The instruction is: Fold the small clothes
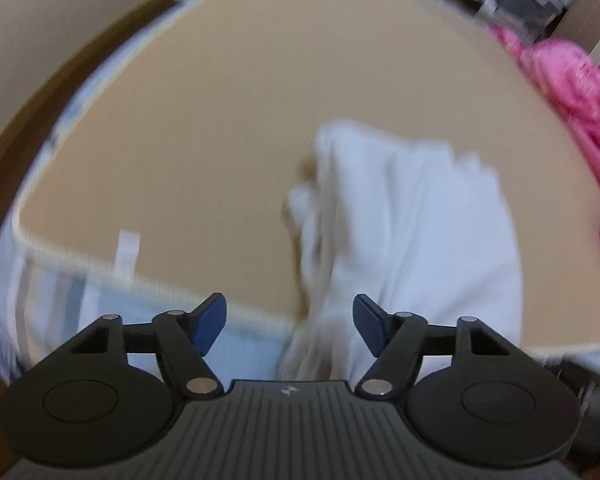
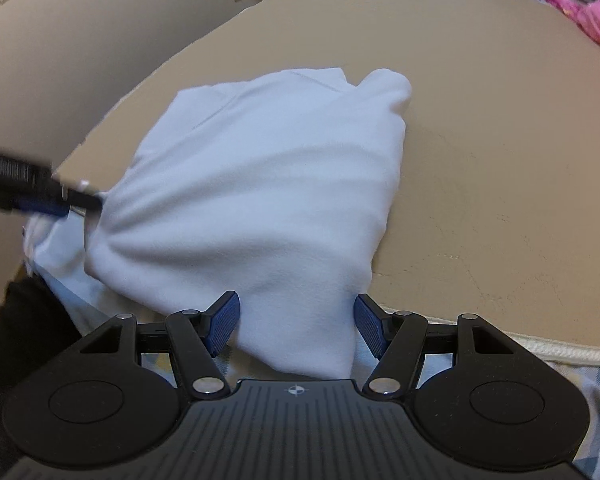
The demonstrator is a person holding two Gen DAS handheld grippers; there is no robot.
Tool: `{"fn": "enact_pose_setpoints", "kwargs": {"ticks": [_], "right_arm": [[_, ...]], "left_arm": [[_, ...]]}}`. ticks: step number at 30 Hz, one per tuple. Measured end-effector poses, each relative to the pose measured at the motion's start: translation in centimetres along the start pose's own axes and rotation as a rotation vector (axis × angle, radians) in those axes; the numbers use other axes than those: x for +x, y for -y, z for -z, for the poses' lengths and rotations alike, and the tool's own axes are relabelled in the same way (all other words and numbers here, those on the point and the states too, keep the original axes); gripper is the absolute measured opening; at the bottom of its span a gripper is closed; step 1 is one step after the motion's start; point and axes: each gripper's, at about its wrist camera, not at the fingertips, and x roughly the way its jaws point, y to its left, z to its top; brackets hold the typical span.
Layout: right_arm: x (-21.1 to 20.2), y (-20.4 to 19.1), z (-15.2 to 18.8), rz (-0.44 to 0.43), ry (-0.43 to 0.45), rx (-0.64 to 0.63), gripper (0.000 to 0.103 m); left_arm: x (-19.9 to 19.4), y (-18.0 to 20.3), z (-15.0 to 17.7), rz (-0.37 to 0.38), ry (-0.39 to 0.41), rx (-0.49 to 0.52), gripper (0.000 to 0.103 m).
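Find the white garment [image 1: 420, 208] bunched on the tan mattress [image 1: 220, 120] by its near edge, with one lobe drooping over that edge. Read the left gripper [image 1: 290, 320] as spread wide, pads clear of the blurred fabric beneath. Read the right gripper [image 2: 296, 320] as partly spread, with the drooping lobe filling the gap and brushing both pads; cannot tell firm pinching from mere contact. Expect trouble from exactly that: pulling on a loose right hold, probably losing the lobe and dragging the bundle off the edge. Beware also of closing the left gripper on a thick wad instead of a single hem, locking in the fan of creases and giving a lumpy fold. Keep away from the pink clothes [image 1: 560, 80] at the far right, to avoid snagging a second piece.
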Motion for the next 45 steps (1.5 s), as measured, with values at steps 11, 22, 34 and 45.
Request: {"fn": "enact_pose_setpoints", "kwargs": {"ticks": [11,22,34,45], "right_arm": [[0.5,0.5,-0.8,-0.006,-0.009,0.006,0.066],[1.2,1.3,-1.0,-0.038,-0.015,0.049,0.069],[-0.3,0.9,-1.0,-0.031,0.005,0.059,0.069],[-4.3,1.7,-0.4,-0.031,0.093,0.100,0.082]], "left_arm": [[7.5,2.8,-10.1,0.057,-0.017,-0.053,0.001],[9.0,-3.6,-10.0,0.096,-0.039,-0.258,0.026],[11.1,4.2,-9.8,-0.038,-0.040,-0.015,0.010],[1.4,0.5,-3.5,-0.207,0.115,-0.049,0.099]]}}
